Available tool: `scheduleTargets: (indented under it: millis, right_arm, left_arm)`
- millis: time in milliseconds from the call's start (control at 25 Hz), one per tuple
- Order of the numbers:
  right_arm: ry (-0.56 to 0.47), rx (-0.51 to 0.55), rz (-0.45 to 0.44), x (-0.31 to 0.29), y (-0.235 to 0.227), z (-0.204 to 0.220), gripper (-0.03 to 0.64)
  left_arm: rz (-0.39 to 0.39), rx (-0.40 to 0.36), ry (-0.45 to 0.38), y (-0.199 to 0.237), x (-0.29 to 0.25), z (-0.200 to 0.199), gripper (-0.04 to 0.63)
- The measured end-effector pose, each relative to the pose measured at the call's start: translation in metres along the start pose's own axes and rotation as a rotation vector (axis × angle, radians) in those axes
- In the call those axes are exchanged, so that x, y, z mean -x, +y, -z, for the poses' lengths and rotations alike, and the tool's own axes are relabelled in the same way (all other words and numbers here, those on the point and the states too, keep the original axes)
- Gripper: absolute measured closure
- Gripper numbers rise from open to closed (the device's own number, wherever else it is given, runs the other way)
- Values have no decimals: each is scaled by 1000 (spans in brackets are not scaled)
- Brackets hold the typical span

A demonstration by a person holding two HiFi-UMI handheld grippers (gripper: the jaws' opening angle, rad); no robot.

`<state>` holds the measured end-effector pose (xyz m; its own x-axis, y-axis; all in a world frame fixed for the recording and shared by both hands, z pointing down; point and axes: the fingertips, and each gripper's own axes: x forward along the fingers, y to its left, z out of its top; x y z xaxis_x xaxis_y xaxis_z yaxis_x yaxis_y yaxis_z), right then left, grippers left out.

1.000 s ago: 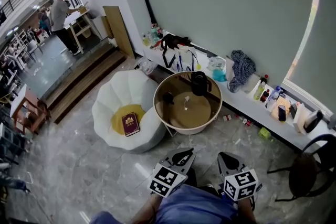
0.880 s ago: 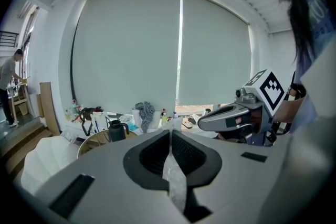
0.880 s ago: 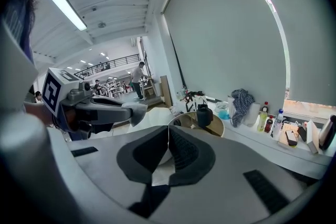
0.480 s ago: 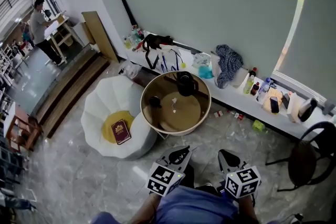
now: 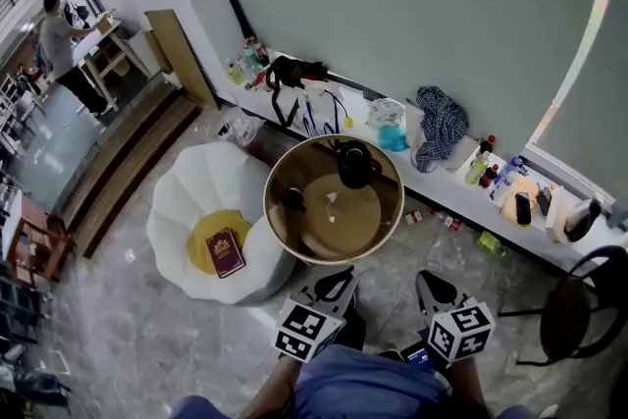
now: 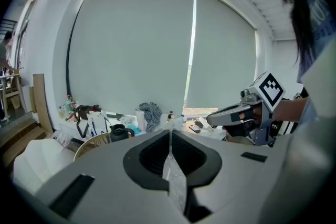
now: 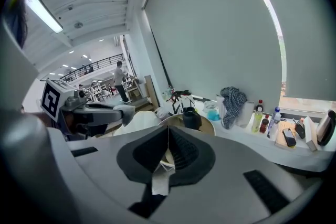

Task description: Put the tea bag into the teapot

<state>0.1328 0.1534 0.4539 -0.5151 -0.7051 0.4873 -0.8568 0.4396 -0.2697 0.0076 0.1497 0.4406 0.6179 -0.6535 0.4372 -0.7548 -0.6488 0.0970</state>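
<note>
I'm facing the teapot (image 5: pixel 353 164), left gripper (image 5: pixel 337 286) and right gripper (image 5: pixel 429 286) clenched empty; reaching the tea bag (image 5: pixel 332 199) near it comes next.

The right gripper's (image 7: pixel 168 129) jaws are pressed together at their tips. Just beyond the tips, a black teapot (image 7: pixel 191 118) stands on a round table (image 7: pixel 208 127). The left gripper (image 7: pixel 101 114) hovers off to the claw's left. A checked cloth (image 7: pixel 233 98) and bottles (image 7: pixel 258 118) lie farther ahead to its right.
</note>
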Motion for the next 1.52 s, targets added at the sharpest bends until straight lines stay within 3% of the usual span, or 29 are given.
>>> scheduleTargets:
  millis: [360, 800, 1280, 1520]
  right_arm:
    - [20, 10, 18, -72, -3, -47, 598]
    - [18, 16, 67, -145, 3, -84, 598]
    - [72, 55, 96, -167, 3, -92, 598]
    - [99, 55, 44, -194, -13, -101, 598]
  left_arm:
    - [9, 32, -4, 83, -32, -18, 571]
    - [45, 14, -10, 167, -57, -35, 571]
    - [89, 52, 40, 187, -82, -22, 571]
    - [57, 75, 60, 203, -104, -26, 571]
